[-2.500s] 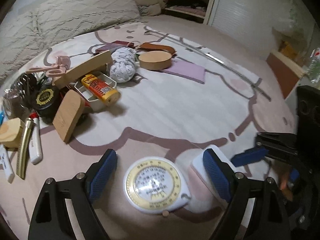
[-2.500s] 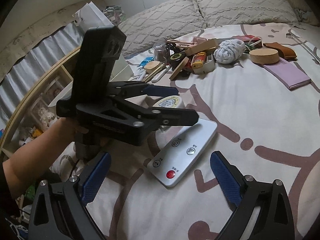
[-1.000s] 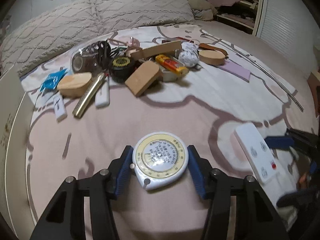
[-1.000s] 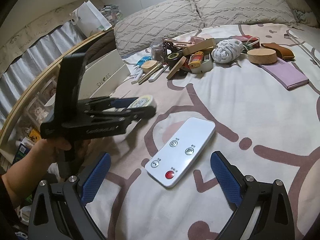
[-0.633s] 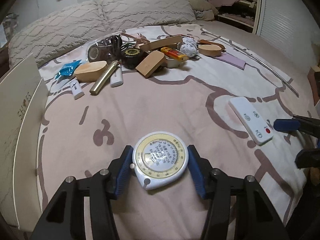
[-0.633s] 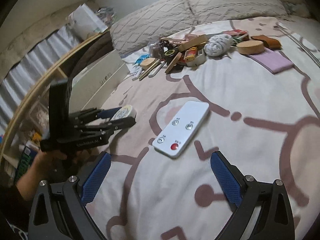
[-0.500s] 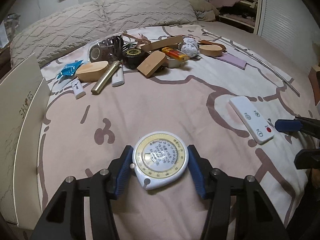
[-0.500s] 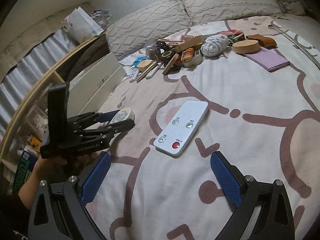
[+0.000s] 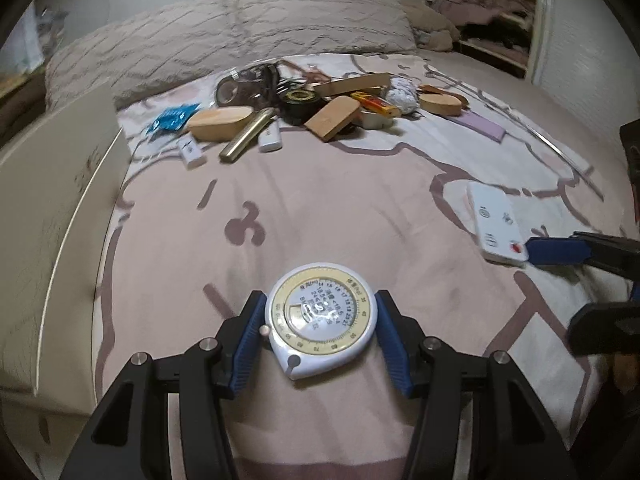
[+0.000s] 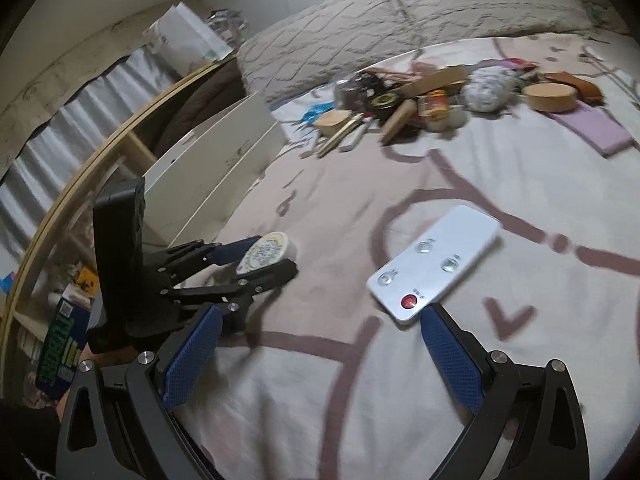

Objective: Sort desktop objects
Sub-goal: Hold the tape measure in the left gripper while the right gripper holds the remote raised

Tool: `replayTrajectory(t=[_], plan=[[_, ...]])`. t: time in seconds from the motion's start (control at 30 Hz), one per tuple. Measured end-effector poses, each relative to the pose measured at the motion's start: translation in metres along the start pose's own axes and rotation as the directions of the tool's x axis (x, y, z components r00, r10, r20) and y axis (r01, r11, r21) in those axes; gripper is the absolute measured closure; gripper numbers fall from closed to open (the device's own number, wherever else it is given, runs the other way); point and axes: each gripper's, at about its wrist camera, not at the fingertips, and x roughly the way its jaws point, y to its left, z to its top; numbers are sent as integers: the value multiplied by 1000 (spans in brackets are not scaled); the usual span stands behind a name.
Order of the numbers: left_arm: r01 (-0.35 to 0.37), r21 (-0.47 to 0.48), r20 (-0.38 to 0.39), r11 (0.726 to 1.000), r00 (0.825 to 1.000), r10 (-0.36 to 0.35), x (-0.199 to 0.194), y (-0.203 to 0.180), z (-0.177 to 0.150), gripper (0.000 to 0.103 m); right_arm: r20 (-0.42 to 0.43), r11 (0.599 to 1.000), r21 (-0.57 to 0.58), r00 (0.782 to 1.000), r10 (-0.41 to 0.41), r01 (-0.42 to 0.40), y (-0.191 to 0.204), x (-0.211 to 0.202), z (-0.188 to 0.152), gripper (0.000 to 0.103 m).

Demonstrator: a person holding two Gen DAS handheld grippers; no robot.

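Note:
My left gripper [image 9: 320, 320] is shut on a round white tape measure [image 9: 322, 318] with a yellow dial, held above the pink bed cover; the right wrist view shows the same gripper [image 10: 266, 260] and tape measure [image 10: 264, 254] at the left. My right gripper [image 10: 320, 344] stands open with nothing between its pads. A white remote control [image 10: 434, 258] with a red button lies on the cover just ahead of the right-hand fingertip [image 10: 430, 318]. In the left wrist view the remote [image 9: 496, 224] lies at the right, next to a blue pad of the right gripper [image 9: 554, 250].
A heap of small objects [image 9: 320, 104] lies further up the bed: wooden blocks, a gold tube, a black tin, a white ball, a purple pad [image 10: 592, 128]. A white box [image 9: 52, 208] stands at the bed's left edge, shelving [image 10: 60, 240] beyond it. Pillows [image 9: 240, 40] lie behind.
My left gripper has carried the tape measure toward the bed's left edge and the white box. The right gripper has moved in until its right fingertip is beside the remote's red-button end.

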Motion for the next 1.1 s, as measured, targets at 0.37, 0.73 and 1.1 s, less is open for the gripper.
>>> replayTrajectory(t=[0.37, 0.73, 1.1], plan=[[49, -79, 8, 996, 999, -49, -5, 13, -6, 48, -41, 998, -39, 998, 50, -51, 0, 25, 43, 3], [55, -75, -1, 996, 998, -55, -5, 8, -6, 35, -46, 987, 32, 987, -155, 156, -64, 12, 60, 3], [40, -83, 4, 996, 999, -40, -8, 10, -5, 32, -91, 987, -96, 986, -136, 128, -29, 20, 28, 3]])
